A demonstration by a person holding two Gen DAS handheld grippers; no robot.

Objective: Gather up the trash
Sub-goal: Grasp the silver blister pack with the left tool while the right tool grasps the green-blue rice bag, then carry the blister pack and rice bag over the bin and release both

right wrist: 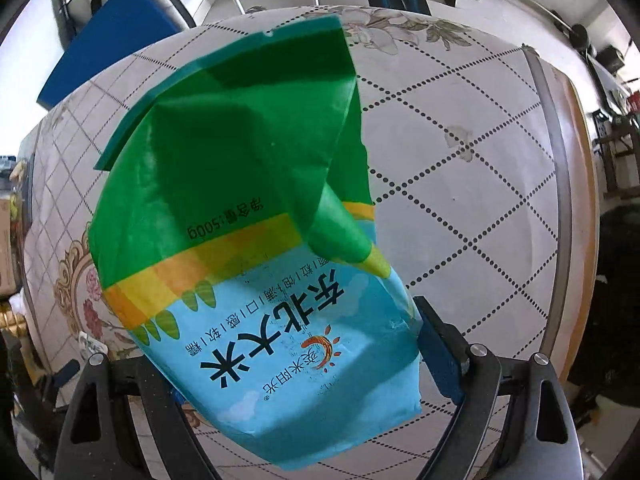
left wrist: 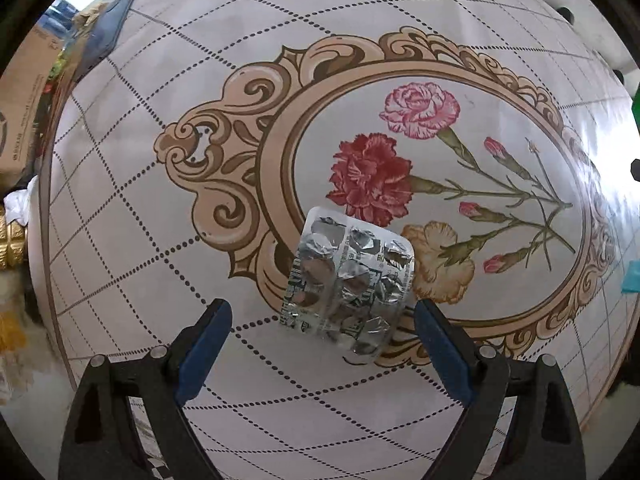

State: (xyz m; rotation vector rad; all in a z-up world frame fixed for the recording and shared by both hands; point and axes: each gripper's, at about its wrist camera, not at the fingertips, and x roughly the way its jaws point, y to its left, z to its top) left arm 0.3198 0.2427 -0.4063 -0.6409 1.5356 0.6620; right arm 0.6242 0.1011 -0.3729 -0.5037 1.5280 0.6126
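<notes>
Left wrist view: our left gripper [left wrist: 322, 322] hangs over the counter [left wrist: 140, 184], jaws released and spread wide. An empty silver blister pack [left wrist: 348, 284] lies flat on the printed oval frame [left wrist: 280, 152], just beside the yellow carnation [left wrist: 440, 264] and below the red one [left wrist: 372, 178]. The pack sits between the blue pads [left wrist: 204, 344], touching neither.

Right wrist view: our right gripper [right wrist: 304, 364] has its jaws clenched on a green-and-blue rice bag [right wrist: 248, 216], held up off the counter [right wrist: 480, 208]. The bag is creased, its green end farthest from us; it hides the left finger. The blister pack [right wrist: 91, 343] shows small at lower left
</notes>
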